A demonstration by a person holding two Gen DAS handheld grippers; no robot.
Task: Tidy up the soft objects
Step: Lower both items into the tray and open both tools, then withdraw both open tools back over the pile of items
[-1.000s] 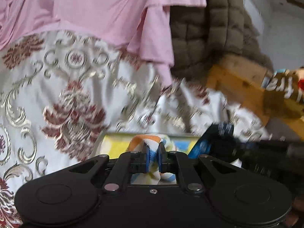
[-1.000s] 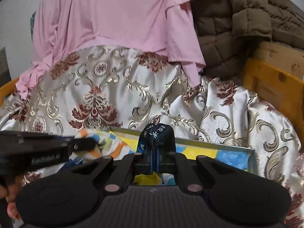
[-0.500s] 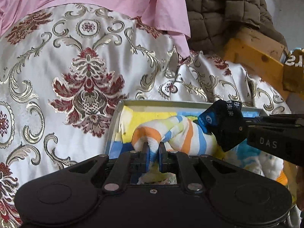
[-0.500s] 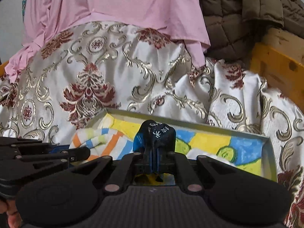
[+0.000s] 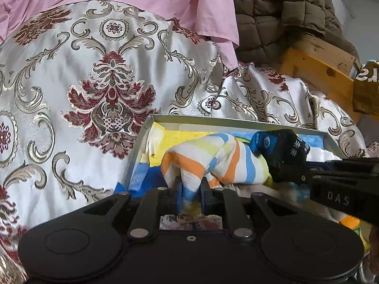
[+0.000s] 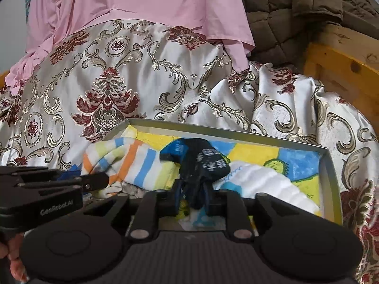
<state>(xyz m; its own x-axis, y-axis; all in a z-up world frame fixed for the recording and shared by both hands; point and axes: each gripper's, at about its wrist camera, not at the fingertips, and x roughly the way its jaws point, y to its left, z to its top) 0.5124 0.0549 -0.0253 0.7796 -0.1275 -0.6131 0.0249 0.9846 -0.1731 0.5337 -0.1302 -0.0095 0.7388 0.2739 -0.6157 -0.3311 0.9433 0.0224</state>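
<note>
Right now the left gripper (image 5: 191, 195) has its jaws opening, with a fold of the striped sock (image 5: 213, 161) still between the pads; the pads look close on the cloth, but whether they still press it I cannot tell. The sock, white with orange, blue and yellow bands, lies inside the shallow tray (image 5: 236, 121), at its left end. The right gripper (image 6: 193, 197) is opening too, with the dark blue sock (image 6: 201, 163) between its fingers, and the gap beside the cloth is visible. That sock sits just right of the striped one, touching it, also in the tray. A white knit item (image 6: 267, 179) lies further right in the tray, on the tray's yellow-and-blue painted floor. The tray rests on a cream brocade cloth (image 6: 132, 75) with red and gold floral patterns. Behind the cloth hangs a pink garment (image 6: 142, 2), with a brown quilted jacket (image 6: 308, 7) to its right above a wooden frame (image 6: 341, 56).
</note>
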